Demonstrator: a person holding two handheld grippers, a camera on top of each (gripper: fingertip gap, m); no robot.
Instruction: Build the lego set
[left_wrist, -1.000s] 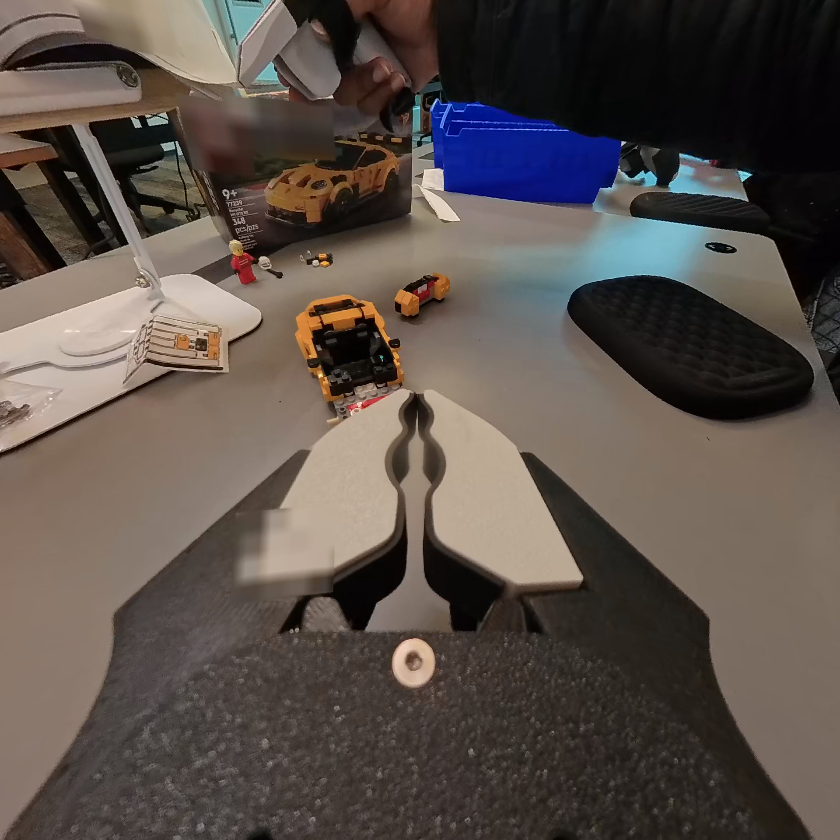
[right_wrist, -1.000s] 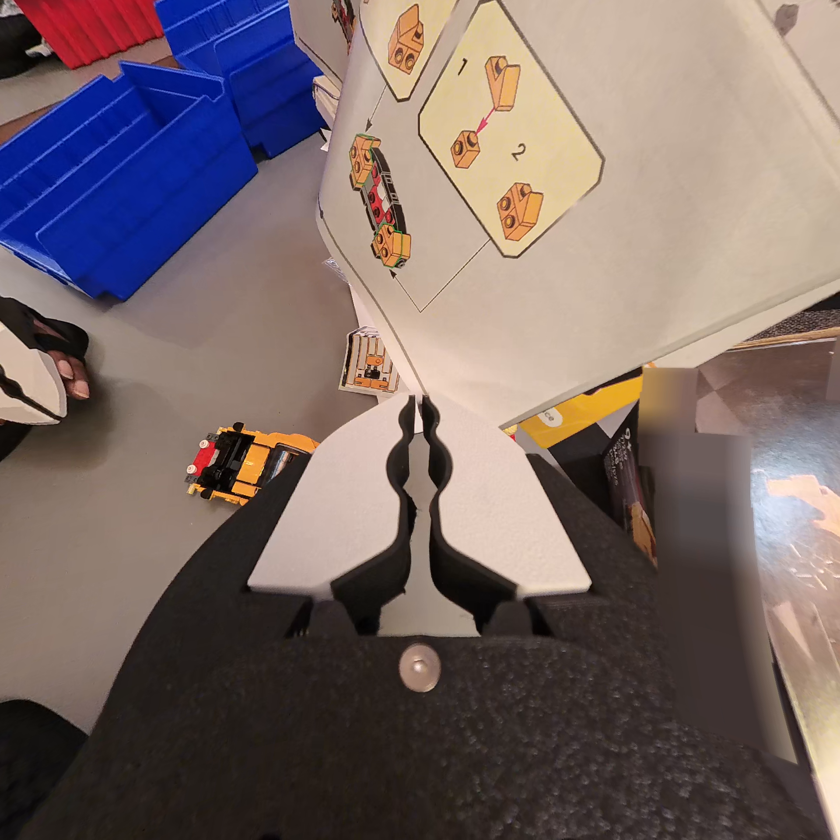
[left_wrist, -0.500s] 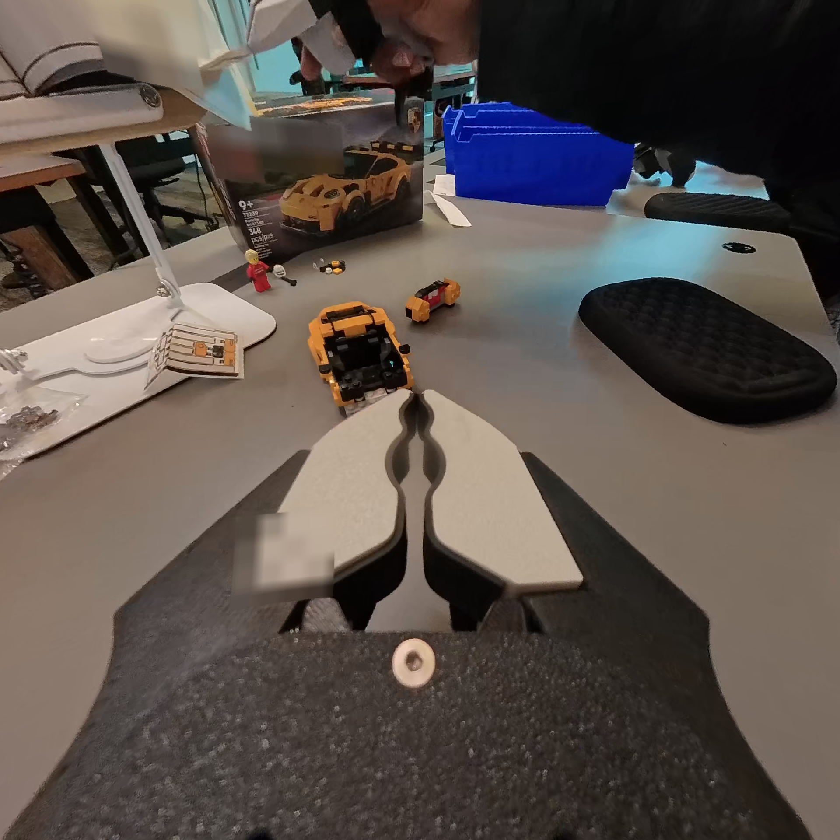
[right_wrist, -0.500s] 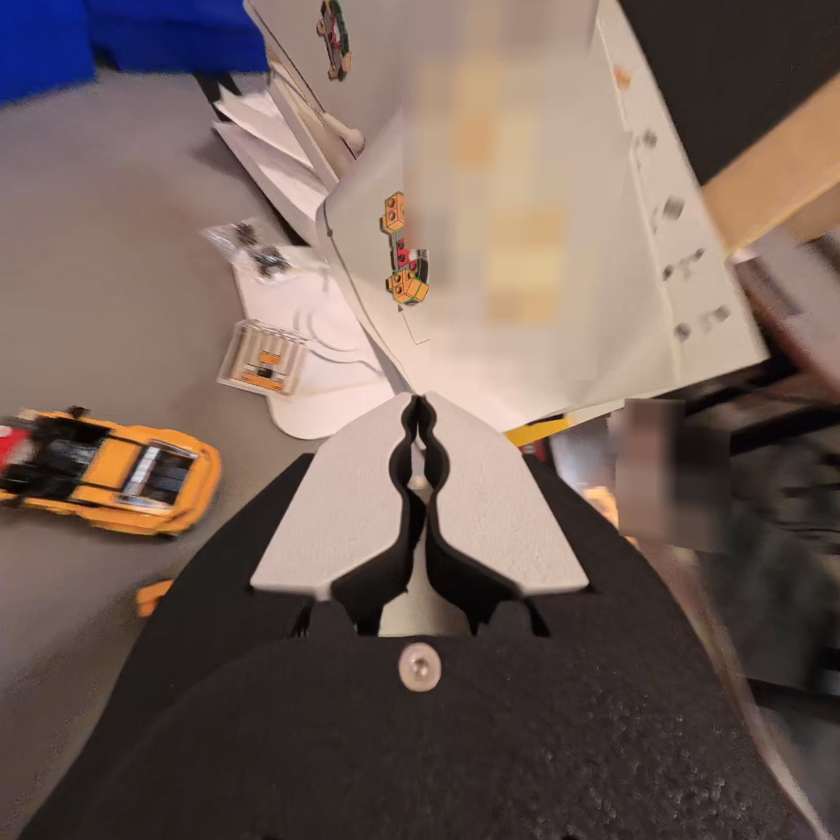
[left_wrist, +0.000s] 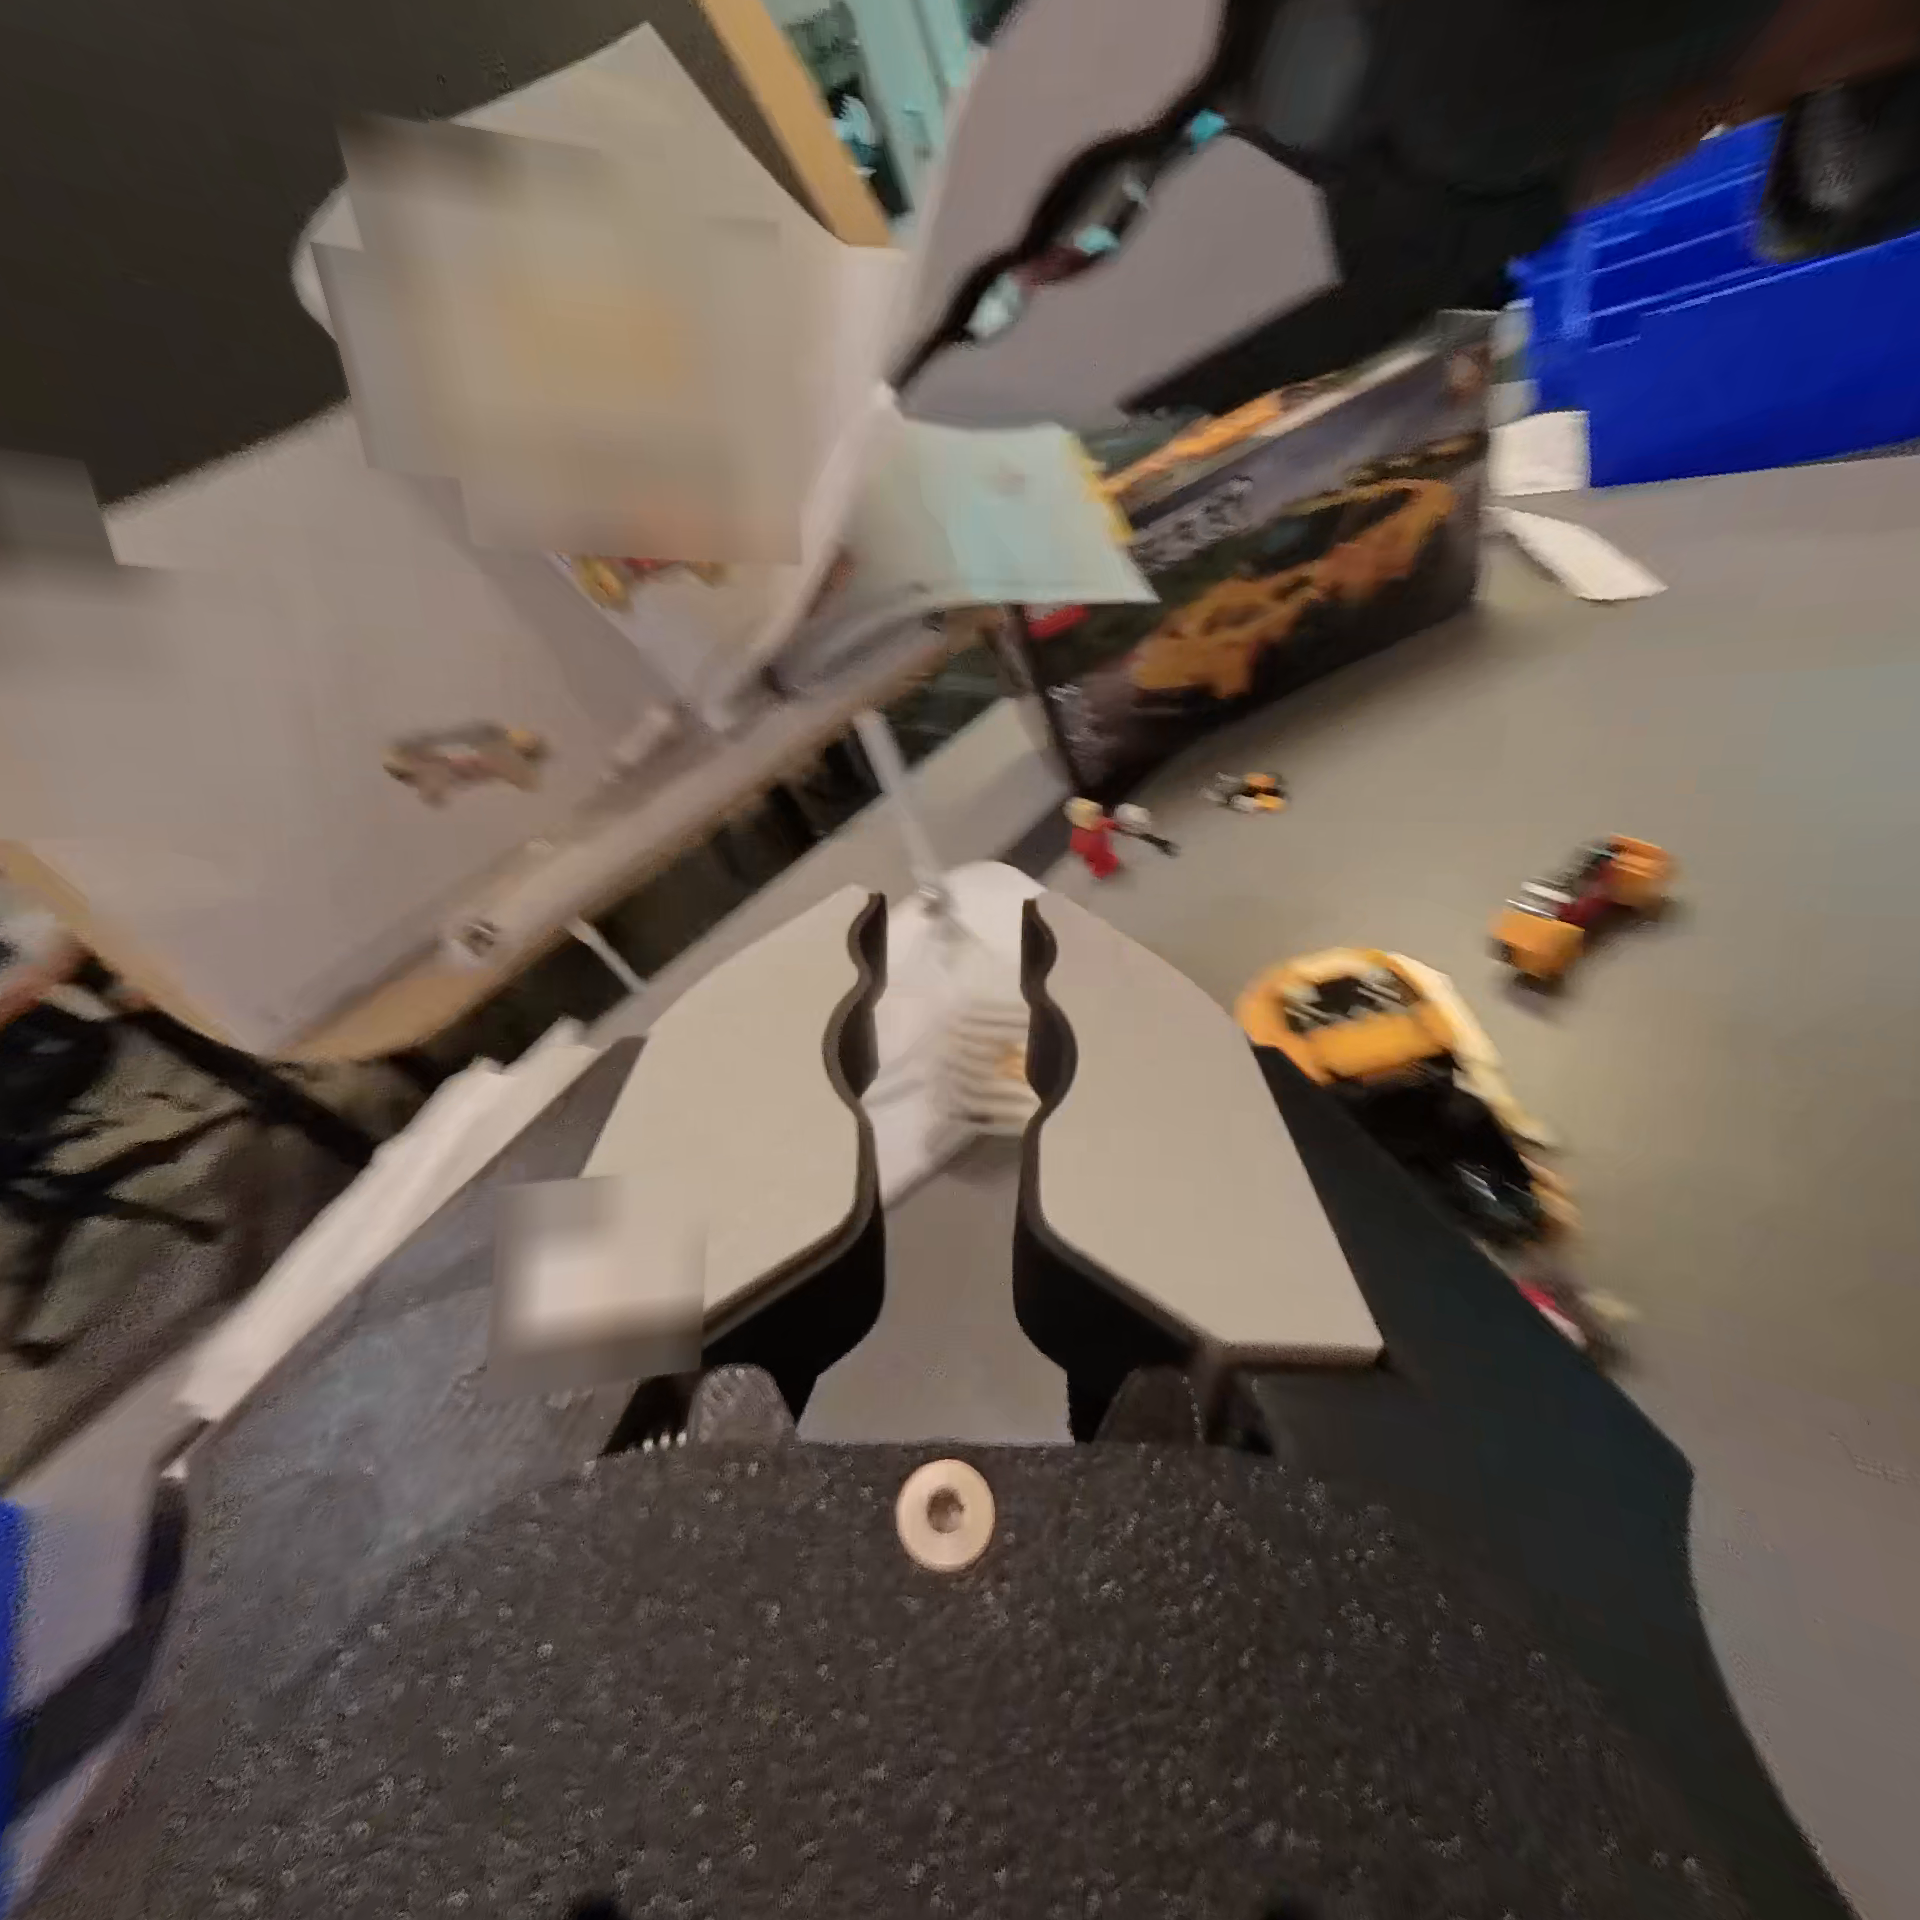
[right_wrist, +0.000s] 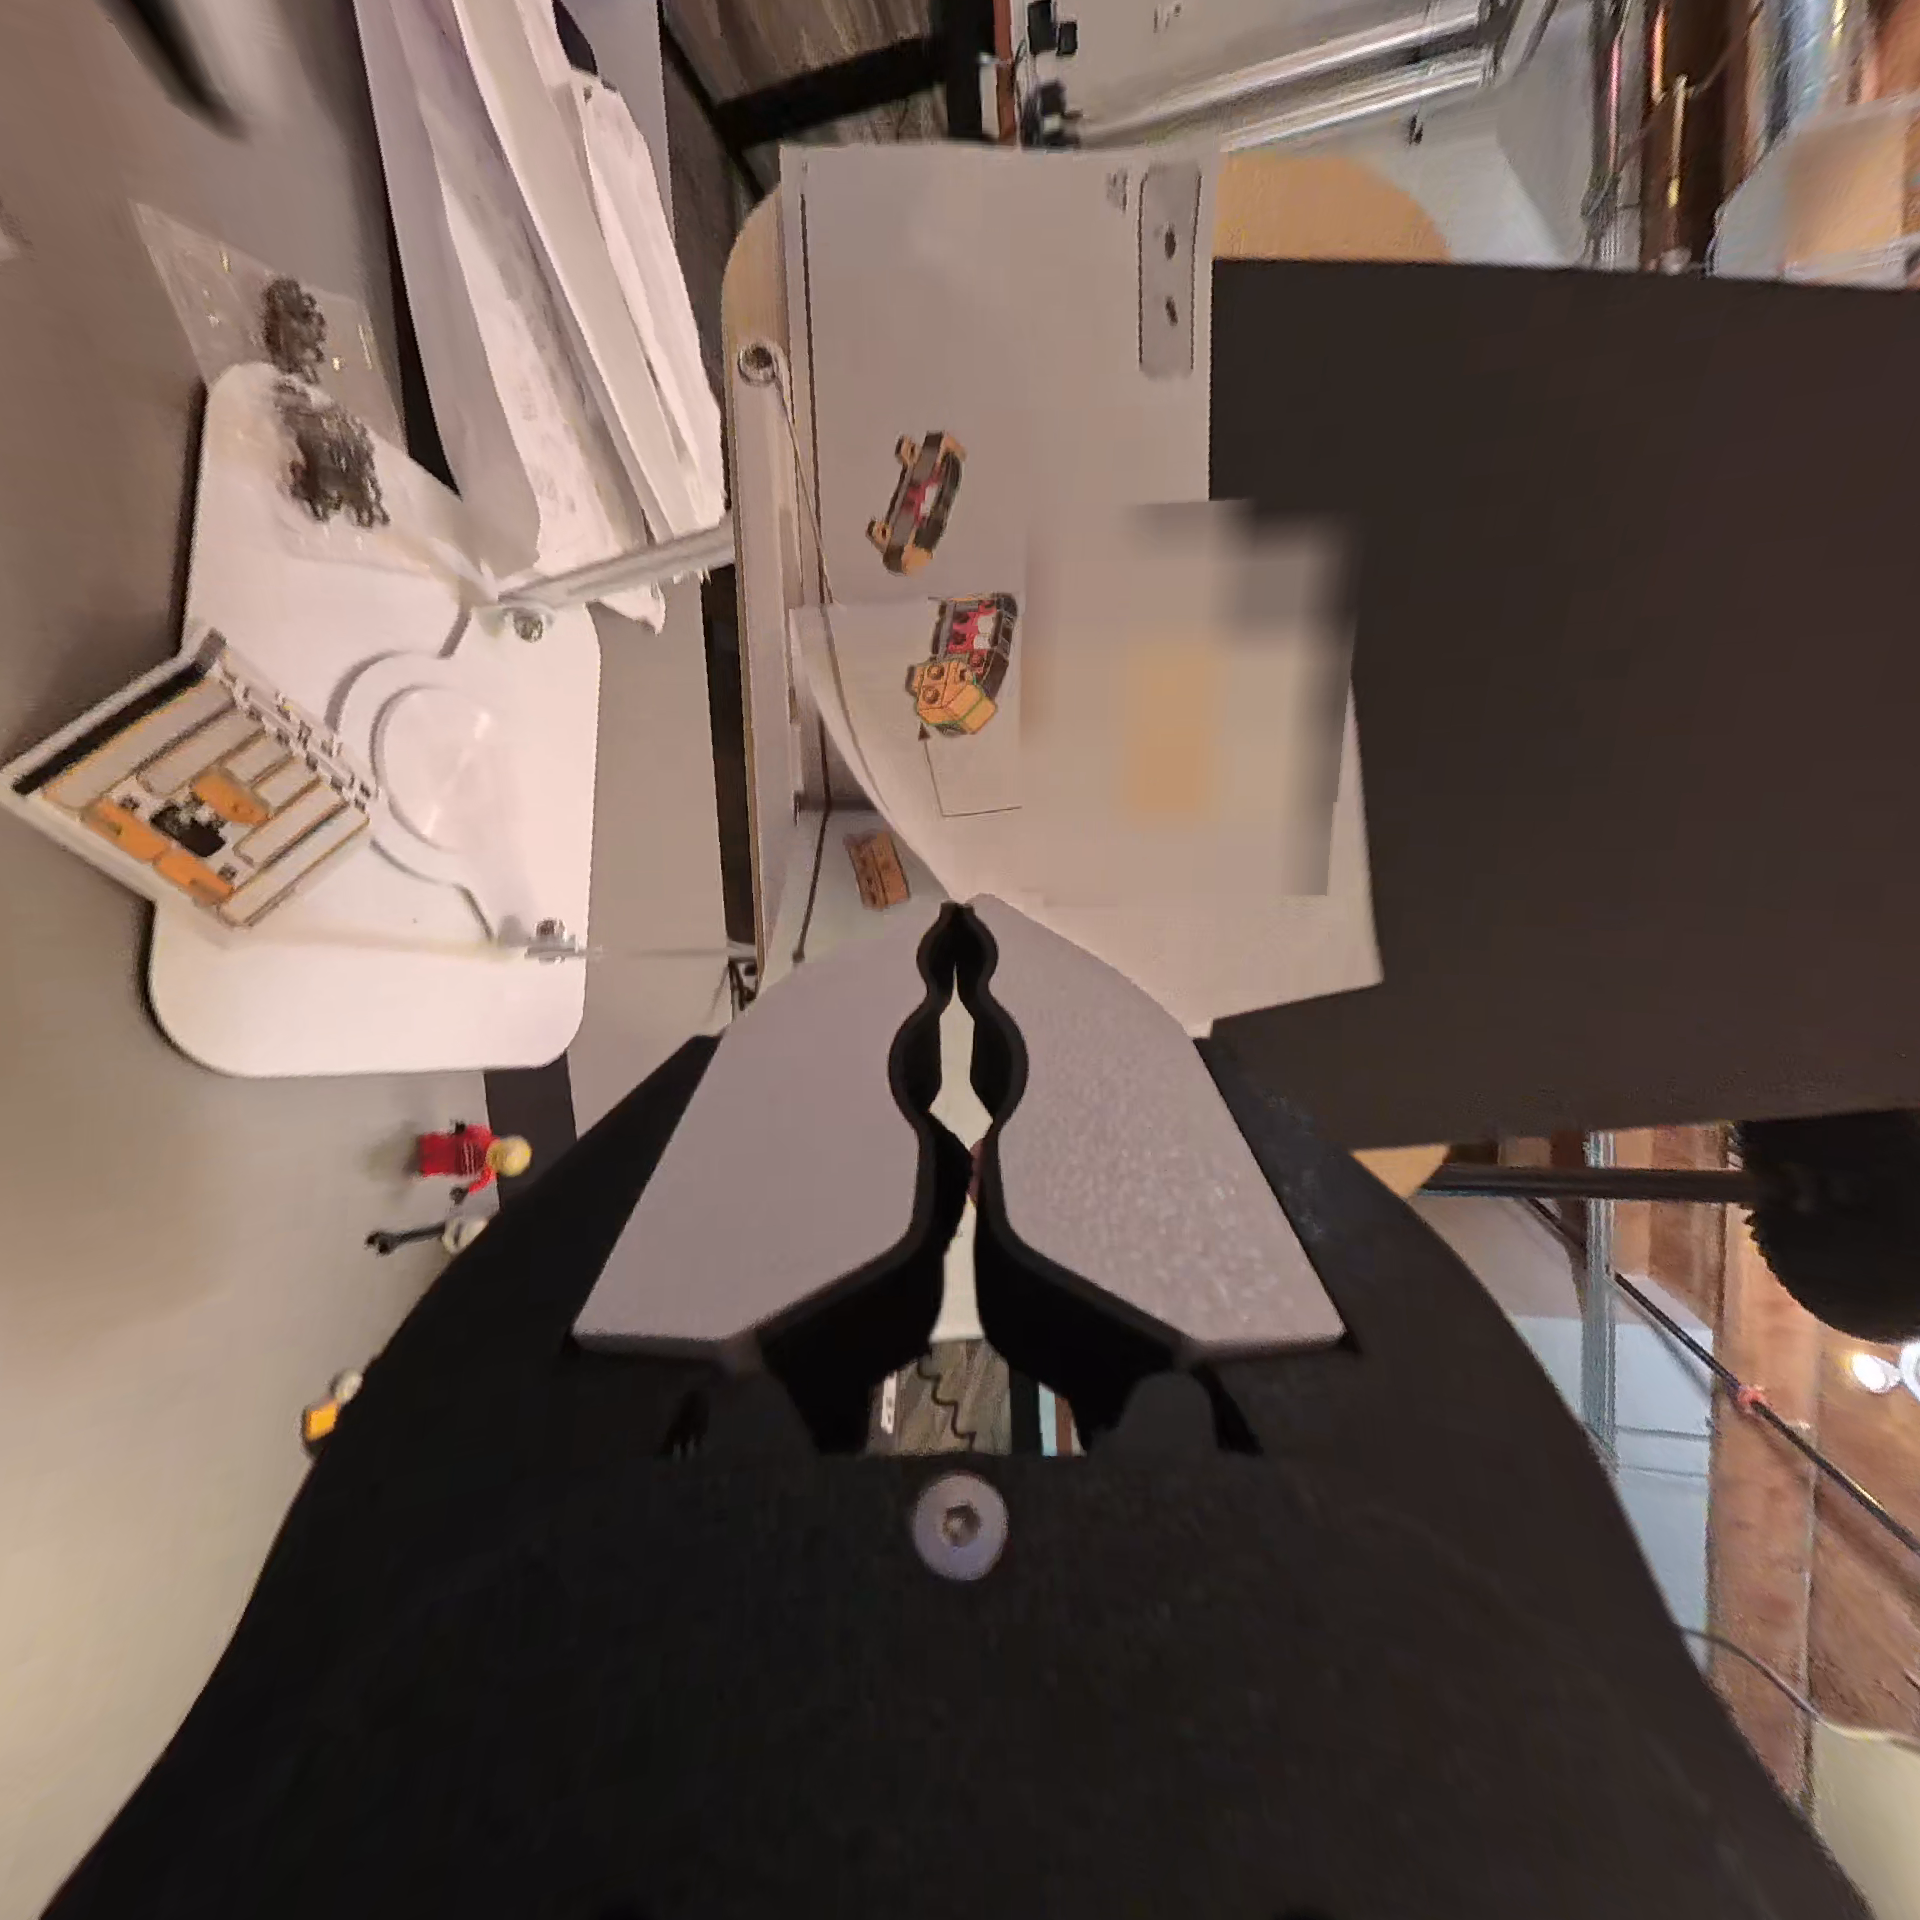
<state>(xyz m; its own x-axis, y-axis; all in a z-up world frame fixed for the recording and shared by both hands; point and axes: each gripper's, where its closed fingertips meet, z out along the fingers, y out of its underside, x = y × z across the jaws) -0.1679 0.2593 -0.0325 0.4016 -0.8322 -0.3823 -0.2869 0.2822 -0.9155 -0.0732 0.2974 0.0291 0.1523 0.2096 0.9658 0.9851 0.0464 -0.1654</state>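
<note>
Left gripper (left_wrist: 945, 914) low centre, jaws parted, empty. Right gripper (right_wrist: 956, 914) clenched on the corner of an instruction page (right_wrist: 1091, 935), frame centre. Yellow lego car (left_wrist: 1382, 1060) sits mid-right on the grey table (left_wrist: 1714, 727), small sub-build (left_wrist: 1579, 904) beyond it. Likely a page turn: pull slowly, avoid tearing, keep the stand steady.

Motion smears the yellow car (left_wrist: 1392, 1081) half behind the left gripper (left_wrist: 948, 914); the instruction page (right_wrist: 1039, 727) is partly mosaicked, and the blue bin (left_wrist: 1714, 343) runs off-frame.
</note>
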